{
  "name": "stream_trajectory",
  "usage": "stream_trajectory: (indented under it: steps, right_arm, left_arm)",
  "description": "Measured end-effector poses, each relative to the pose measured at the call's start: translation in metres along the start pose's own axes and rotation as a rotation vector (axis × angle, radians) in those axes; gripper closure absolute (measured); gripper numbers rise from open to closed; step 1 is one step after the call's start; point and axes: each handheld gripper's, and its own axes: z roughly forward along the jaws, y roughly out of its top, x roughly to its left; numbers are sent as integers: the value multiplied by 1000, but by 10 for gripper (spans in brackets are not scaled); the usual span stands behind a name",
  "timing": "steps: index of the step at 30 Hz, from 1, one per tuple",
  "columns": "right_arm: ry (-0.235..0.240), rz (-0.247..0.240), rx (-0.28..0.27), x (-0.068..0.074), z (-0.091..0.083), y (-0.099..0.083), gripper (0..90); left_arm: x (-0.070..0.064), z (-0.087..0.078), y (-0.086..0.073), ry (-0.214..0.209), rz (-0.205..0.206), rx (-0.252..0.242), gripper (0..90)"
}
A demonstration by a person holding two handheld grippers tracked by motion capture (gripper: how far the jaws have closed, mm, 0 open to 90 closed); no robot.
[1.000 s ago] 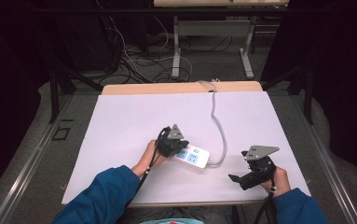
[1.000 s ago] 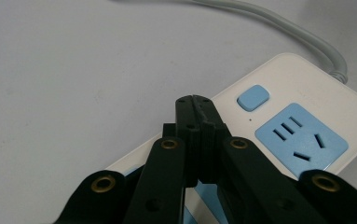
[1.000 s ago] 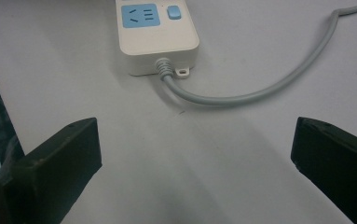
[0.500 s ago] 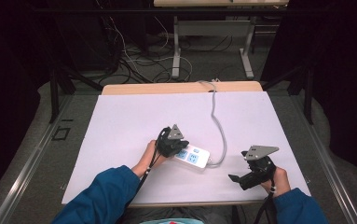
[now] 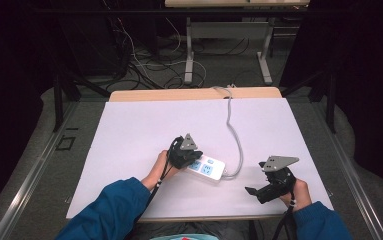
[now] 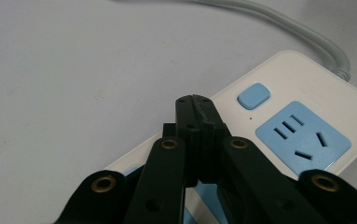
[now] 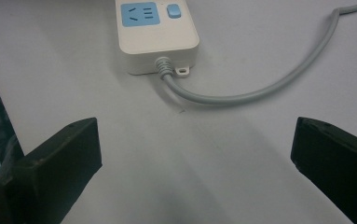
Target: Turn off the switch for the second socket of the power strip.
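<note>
No visible change since 1.0 s ago.

High view: you look forward and down on the whole table (image 5: 129, 150). Your left gripper view sits close above the power strip (image 6: 306, 93); your right gripper view faces the power strip from farther off. All share it.

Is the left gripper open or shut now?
Shut. The left gripper has its jaws pressed together above the power strip, gripping nothing.

White power strip (image 6: 302, 88) — pale-blue sockets, grey cord (image 7: 255, 91) — black grippers
</note>
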Motion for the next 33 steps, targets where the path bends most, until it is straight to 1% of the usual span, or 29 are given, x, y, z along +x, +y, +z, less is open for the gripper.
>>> stream_trajectory:
  steps: [12,14,19,20,22,23,24,26,28,29,33]
  right_arm:
    - [3,0,6,0,0,0,9]
    - [3,8,10,1,0,0,9]
    - [-4,10,0,1,0,0,9]
    - [-3,4,-1,1,0,0,9]
    - [-3,10,4,1,0,0,10]
    - [-3,11,0,1,0,0,9]
    - [-1,7,1,1,0,0,9]
    - [-1,7,1,1,0,0,9]
    - [-3,-2,-1,0,0,0,10]
    - [-2,7,2,1,0,0,9]
    - [-4,7,1,1,0,0,10]
  left_arm:
    - [0,0,0,0,-1,0,900]
    - [0,0,0,0,-1,0,900]
    - [0,0,0,-1,-4,-5,900]
    - [0,0,0,-1,-3,-5,900]
    - [0,0,0,-1,-4,-5,900]
    - [1,0,0,5,4,-4,900]
    - [0,0,0,3,-1,-5,900]
    - [0,0,0,2,-1,-5,900]
    - [0,0,0,2,-1,-5,900]
    - [1,0,0,5,4,-4,900]
    - [1,0,0,7,3,-5,900]
